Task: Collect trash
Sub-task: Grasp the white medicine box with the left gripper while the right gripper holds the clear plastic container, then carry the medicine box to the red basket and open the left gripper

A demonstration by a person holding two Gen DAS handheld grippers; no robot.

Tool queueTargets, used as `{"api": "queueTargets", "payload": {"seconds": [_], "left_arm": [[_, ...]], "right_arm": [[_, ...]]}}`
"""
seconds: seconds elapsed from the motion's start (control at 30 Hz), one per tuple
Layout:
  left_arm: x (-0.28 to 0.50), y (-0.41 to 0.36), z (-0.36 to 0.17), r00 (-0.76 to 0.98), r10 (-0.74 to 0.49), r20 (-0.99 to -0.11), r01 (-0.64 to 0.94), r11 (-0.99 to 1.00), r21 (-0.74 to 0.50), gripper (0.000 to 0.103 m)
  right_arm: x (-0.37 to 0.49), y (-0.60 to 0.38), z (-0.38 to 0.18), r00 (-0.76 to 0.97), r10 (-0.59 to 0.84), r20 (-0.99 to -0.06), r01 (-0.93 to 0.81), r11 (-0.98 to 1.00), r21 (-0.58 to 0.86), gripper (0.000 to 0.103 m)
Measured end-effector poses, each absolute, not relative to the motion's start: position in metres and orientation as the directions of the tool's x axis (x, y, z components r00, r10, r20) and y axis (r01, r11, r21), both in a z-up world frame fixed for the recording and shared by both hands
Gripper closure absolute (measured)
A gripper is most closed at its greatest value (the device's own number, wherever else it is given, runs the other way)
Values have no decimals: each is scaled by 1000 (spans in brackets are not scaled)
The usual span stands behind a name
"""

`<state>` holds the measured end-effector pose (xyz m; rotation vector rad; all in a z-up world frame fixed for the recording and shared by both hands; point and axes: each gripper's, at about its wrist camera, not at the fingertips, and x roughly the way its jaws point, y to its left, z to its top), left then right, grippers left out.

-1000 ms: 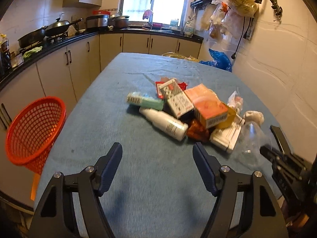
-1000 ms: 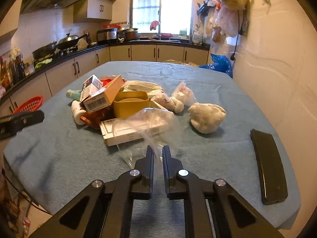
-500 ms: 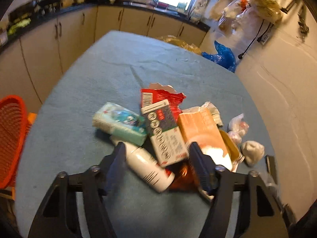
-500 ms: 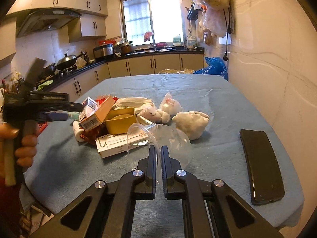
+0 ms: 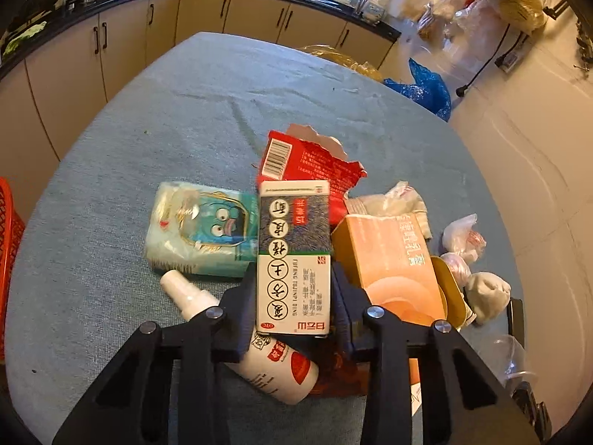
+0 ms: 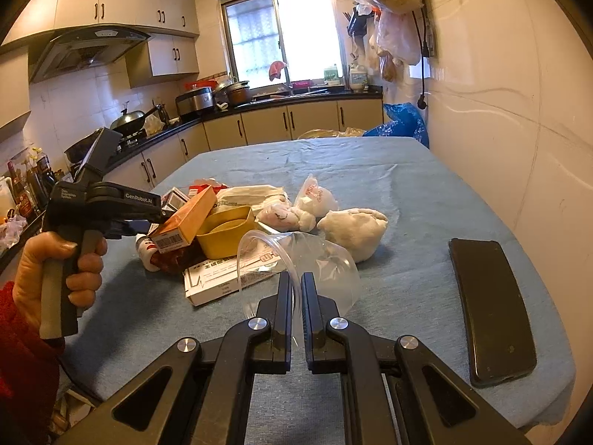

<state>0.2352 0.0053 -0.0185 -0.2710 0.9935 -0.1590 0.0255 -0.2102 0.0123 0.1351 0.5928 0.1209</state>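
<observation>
Since the earlier frame the left claw (image 5: pixel 293 289) has dropped from above the bare cloth into the trash pile and narrowed, and it now grips the medicine box (image 5: pixel 293 256) by its two long sides, one finger against each; the right claw (image 6: pixel 295 298) has stayed clenched on the clear plastic bag (image 6: pixel 315 259), pinching its rim between nearly touching fingers. The medicine box lies on top of the heap, its far end overlapping the torn red packet (image 5: pixel 315 163). Just left of it sits the tissue pack (image 5: pixel 200 228), and the white bottle (image 5: pixel 259 352) runs beneath the left claw's fingers. To the right, touching the box, is the orange carton (image 5: pixel 393 259), with the yellow tub (image 6: pixel 226 233) beside it and tied white bags (image 6: pixel 354 228) beyond. The flat white box (image 6: pixel 222 282) lies under the bag's mouth. A black phone (image 6: pixel 491 311) rests well apart on the blue-covered counter (image 5: pixel 111 170), and an orange basket (image 5: pixel 9 230) shows at the left edge.
</observation>
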Motion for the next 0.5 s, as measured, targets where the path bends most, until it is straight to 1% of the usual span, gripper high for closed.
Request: {"api": "queueTargets", "payload": {"seconds": [0.2,0.3,0.5], "left_arm": [[211,12,-8,593,-256,-763,41,956,-289,69],[189,16,5,650,-228,-724,53,965,-257,69],[139,12,29,750,-167,-640,88,984,-154,69]], "right_arm": [[22,-207,20,832,156,-533,-83,984,160,98],[23,-206,23,836,159,-525,-89,984,157,98],[27,-201,28,835,187,-518,-111,978,174,98]]}}
